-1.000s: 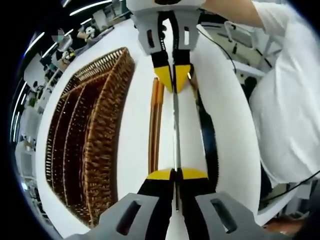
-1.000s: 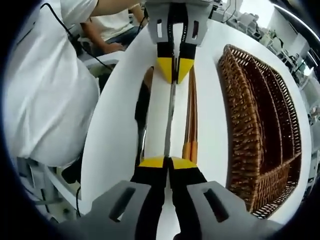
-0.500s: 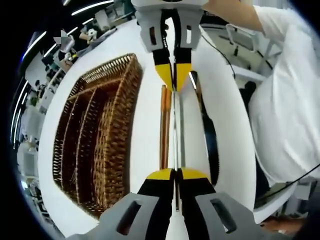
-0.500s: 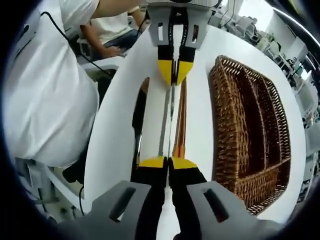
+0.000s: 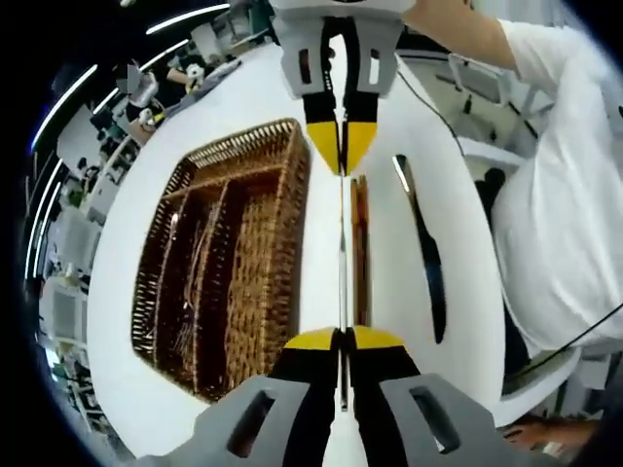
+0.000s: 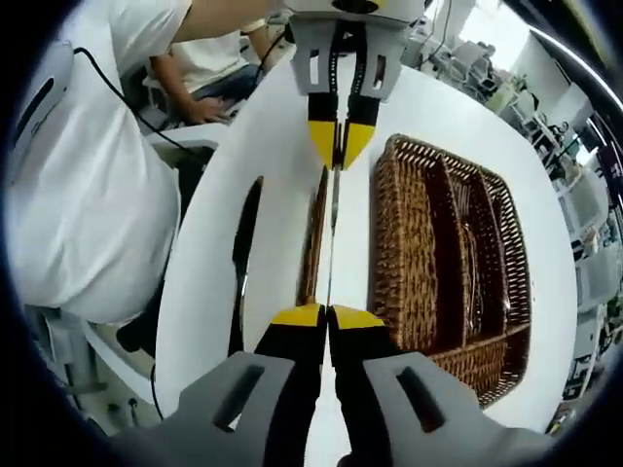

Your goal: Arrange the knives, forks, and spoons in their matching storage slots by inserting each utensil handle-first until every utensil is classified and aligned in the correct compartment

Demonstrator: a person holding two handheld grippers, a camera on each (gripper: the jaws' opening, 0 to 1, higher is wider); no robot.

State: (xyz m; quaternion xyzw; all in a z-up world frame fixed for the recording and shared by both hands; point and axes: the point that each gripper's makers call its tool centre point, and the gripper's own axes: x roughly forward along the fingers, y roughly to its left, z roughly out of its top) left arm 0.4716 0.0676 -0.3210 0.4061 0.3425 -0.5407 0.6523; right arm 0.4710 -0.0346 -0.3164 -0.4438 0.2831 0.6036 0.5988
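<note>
A thin silver utensil hangs level above the white table, held at both ends. My left gripper is shut on its near end, and my right gripper is shut on its far end. From the other side the same utensil runs from my right gripper to my left gripper. It lies along the edge of a brown wicker basket with long slots; silver utensils glint inside. Wooden-handled pieces and a black-handled knife lie on the table.
The round white table ends just past the knife. A person in a white shirt stands at that edge. Cables and other workbenches lie beyond.
Both grippers have carried the silver utensil sideways over the wooden-handled pieces toward the basket. It was on the knife side of them and is now beside the basket wall.
</note>
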